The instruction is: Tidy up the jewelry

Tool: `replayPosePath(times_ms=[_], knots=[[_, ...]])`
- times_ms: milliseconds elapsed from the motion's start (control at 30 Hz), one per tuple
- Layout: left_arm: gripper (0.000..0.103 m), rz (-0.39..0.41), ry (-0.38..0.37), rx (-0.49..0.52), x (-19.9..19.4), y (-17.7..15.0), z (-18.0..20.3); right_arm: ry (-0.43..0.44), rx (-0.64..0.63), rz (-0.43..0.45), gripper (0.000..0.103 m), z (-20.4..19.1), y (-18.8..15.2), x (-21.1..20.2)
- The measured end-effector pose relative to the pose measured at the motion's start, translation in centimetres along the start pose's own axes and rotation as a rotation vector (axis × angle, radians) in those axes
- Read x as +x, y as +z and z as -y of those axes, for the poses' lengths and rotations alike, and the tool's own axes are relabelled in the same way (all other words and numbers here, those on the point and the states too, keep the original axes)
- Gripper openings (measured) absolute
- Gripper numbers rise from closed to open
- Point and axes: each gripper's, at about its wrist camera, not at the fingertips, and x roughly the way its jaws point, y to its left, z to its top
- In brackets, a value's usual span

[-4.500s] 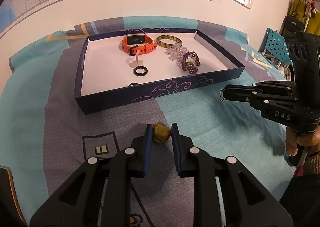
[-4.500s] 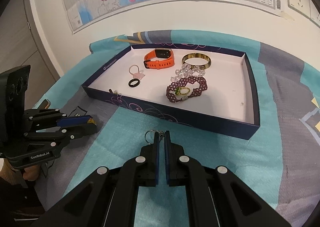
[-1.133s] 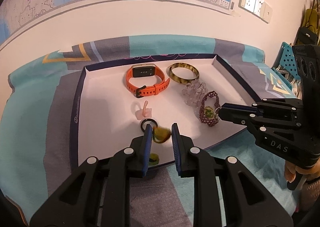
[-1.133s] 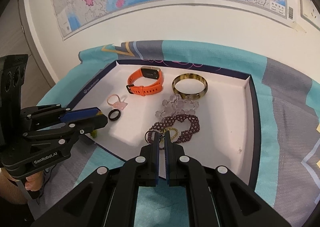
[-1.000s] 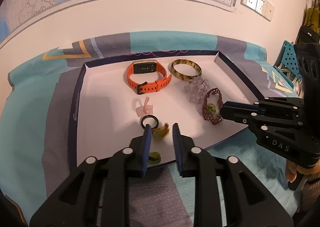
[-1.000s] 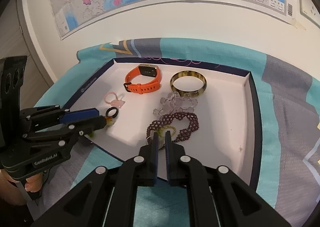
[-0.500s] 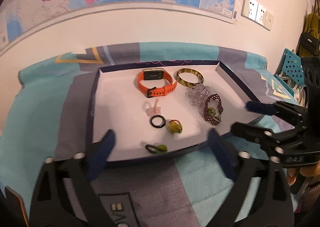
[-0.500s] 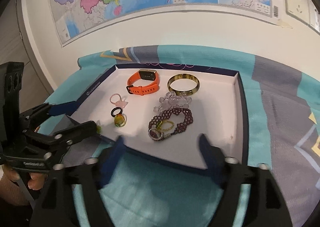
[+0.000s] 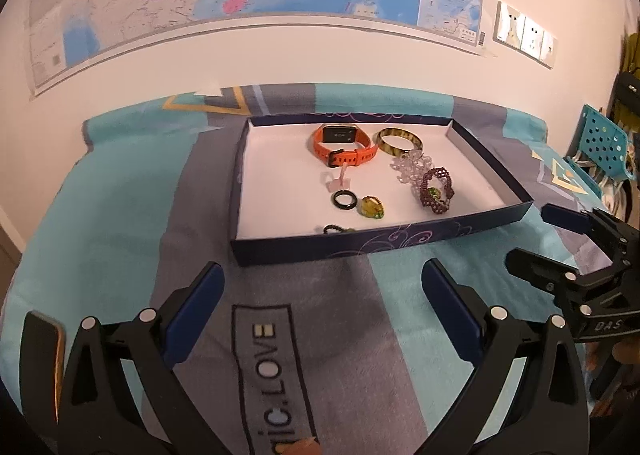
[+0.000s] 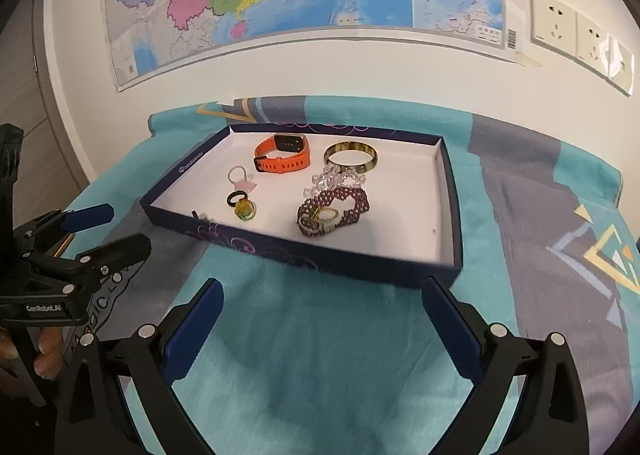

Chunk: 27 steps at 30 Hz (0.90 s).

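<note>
Fingers wide on left gripper (image 9: 323, 287), nothing between; right gripper (image 10: 322, 301) opening, empty. Box lid (image 10: 304, 255) at twelve o'clock holds yellow ring (image 10: 245, 209), orange watch (image 10: 283, 159).

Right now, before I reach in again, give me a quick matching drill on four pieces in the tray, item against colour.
Items:
1. watch
2. beaded bracelet
3. small ring
4. bangle

Colours:
A. black
B. orange
C. mottled olive-brown
D. dark purple

Pairs: 1-B, 2-D, 3-A, 4-C. All four lie inside the navy tray.
</note>
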Motion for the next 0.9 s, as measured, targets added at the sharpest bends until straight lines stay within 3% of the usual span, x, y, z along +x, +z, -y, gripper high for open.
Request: replayPosePath(times_ms=[900], knots=[[0.097,-0.004,0.0,0.0,-2.3,-2.1,1.2,0.001,0.018,-0.009,0.096,-1.8,-2.6,-1.9]])
